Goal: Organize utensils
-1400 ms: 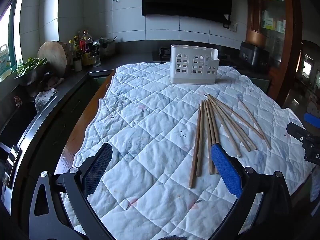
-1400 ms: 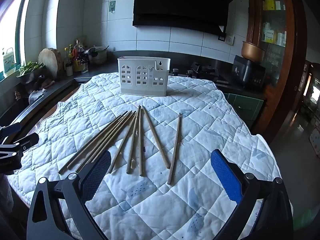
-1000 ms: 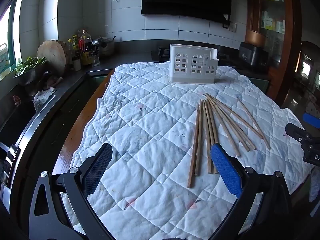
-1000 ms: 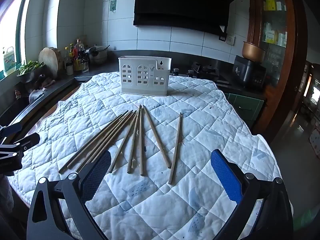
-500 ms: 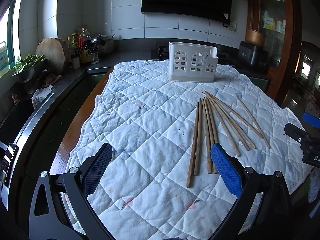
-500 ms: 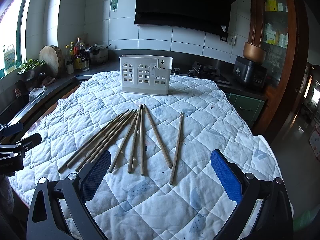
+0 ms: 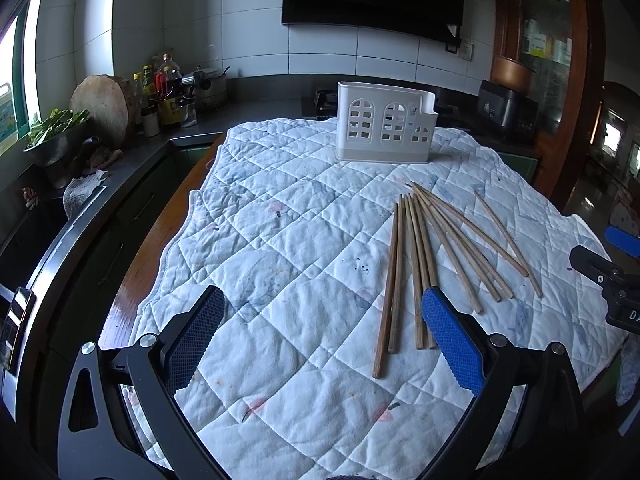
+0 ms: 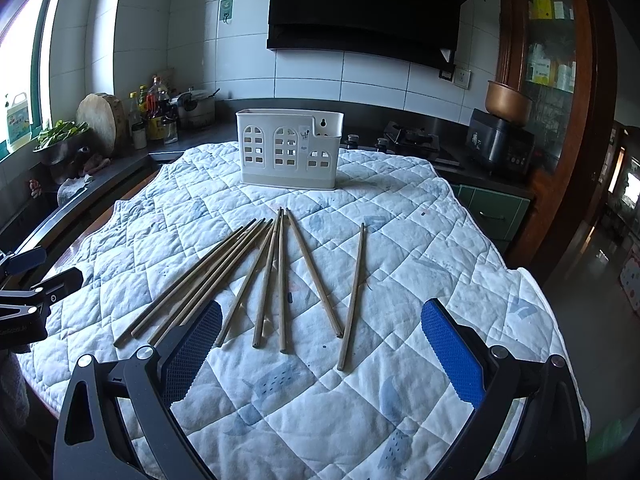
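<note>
Several wooden chopsticks (image 8: 276,276) lie fanned out on a quilted white cloth (image 8: 400,240) over the table; in the left wrist view the chopsticks (image 7: 424,248) lie to the right. A white perforated utensil holder (image 8: 289,152) stands upright behind them, also seen in the left wrist view as the holder (image 7: 385,122). My left gripper (image 7: 320,336) hovers open over the cloth, left of the chopsticks. My right gripper (image 8: 320,336) is open above the near ends of the chopsticks. Neither holds anything.
A dark counter (image 7: 120,160) with bottles, a round wooden board (image 7: 105,110) and a bowl of greens runs along the left. A stove (image 8: 412,140) and a rice cooker (image 8: 500,144) stand behind the table. The table's wooden edge (image 7: 160,240) shows left of the cloth.
Both grippers have drifted slightly forward and lower toward the cloth; the holder and chopsticks look a little nearer. Nothing was grasped and both stay open.
</note>
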### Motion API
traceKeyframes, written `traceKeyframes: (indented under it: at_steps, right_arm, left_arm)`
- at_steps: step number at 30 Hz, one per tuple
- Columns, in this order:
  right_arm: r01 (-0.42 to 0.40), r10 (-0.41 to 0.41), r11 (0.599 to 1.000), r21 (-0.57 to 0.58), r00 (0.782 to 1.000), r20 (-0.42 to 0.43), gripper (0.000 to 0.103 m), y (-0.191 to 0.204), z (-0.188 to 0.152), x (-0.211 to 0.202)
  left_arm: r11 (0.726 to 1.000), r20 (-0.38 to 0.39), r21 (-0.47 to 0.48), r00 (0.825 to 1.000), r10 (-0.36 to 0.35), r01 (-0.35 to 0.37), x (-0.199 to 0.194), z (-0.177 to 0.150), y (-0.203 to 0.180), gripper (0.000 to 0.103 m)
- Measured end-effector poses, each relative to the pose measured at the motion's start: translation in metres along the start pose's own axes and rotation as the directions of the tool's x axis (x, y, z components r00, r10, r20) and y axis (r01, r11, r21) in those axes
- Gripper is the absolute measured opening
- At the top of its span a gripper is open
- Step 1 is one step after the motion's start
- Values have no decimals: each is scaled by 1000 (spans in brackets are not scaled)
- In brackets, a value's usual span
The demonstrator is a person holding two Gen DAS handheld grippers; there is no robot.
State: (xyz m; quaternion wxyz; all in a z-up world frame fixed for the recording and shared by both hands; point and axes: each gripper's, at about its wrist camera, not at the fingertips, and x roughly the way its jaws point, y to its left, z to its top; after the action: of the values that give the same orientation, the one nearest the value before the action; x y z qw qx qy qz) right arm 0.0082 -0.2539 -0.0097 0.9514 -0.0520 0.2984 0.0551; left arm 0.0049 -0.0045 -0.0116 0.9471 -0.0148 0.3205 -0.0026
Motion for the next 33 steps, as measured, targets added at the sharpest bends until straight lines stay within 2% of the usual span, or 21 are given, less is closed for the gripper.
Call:
traceKeyframes:
  at_steps: [21, 33]
  right_arm:
    - [-7, 7, 1000, -1, 1000, -2, 97, 1, 0, 8]
    - [-9, 9, 1000, -2, 999, -34, 97, -5, -6, 20]
  left_arm:
    - [1000, -13, -14, 1000, 0, 0, 11, -2, 1, 98]
    - [998, -24, -49, 999, -30, 29, 20, -2, 11, 98]
